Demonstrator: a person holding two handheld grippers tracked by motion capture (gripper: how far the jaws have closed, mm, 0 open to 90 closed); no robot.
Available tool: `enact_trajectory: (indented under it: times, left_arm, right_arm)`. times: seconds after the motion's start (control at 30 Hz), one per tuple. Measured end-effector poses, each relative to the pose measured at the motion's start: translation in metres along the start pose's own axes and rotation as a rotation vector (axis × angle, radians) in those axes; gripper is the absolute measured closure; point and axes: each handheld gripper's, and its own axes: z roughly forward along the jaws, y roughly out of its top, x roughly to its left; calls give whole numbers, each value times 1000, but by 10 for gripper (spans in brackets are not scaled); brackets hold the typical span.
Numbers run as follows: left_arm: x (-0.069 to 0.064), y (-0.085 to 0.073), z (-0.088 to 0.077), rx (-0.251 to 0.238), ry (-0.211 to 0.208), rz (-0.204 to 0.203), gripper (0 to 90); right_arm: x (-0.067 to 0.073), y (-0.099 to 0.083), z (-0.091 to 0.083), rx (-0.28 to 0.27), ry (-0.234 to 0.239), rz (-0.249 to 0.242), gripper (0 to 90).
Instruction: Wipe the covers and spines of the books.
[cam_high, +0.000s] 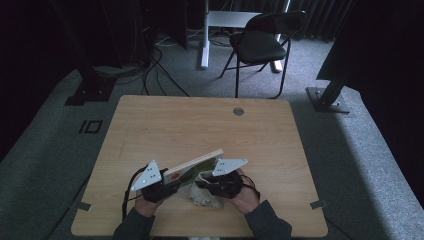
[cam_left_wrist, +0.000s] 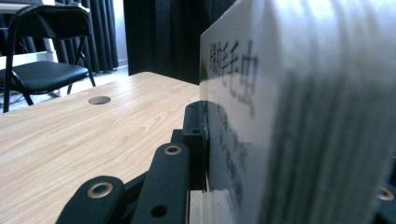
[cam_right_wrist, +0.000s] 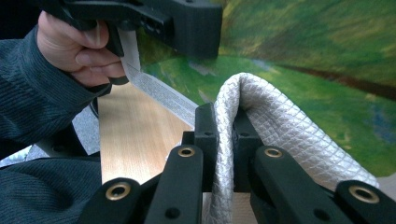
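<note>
A picture book (cam_high: 195, 167) with a green illustrated cover stands tilted on its edge near the front of the wooden table (cam_high: 200, 125). My left gripper (cam_high: 161, 186) is shut on its near left corner. In the left gripper view, one black jaw presses the book's white printed face (cam_left_wrist: 299, 116). My right gripper (cam_high: 212, 184) is shut on a fold of white quilted cloth (cam_high: 205, 197) just under the book's cover. In the right gripper view, the cloth (cam_right_wrist: 280, 130) arches up between both jaws in front of the green cover (cam_right_wrist: 317, 56). The left gripper (cam_right_wrist: 187, 23) clamps the book's edge above.
A round cable hole (cam_high: 238, 111) sits near the table's far edge. A black folding chair (cam_high: 262, 42) and a white desk leg (cam_high: 204, 35) stand on the grey carpet beyond. Cables trail at the back left.
</note>
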Motion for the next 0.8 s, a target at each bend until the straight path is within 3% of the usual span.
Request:
enact_trajectory:
  times: [0.8]
  left_arm:
    - [-2, -5, 5, 25, -12, 12, 779]
  right_arm:
    - [2, 7, -17, -40, -42, -15, 849]
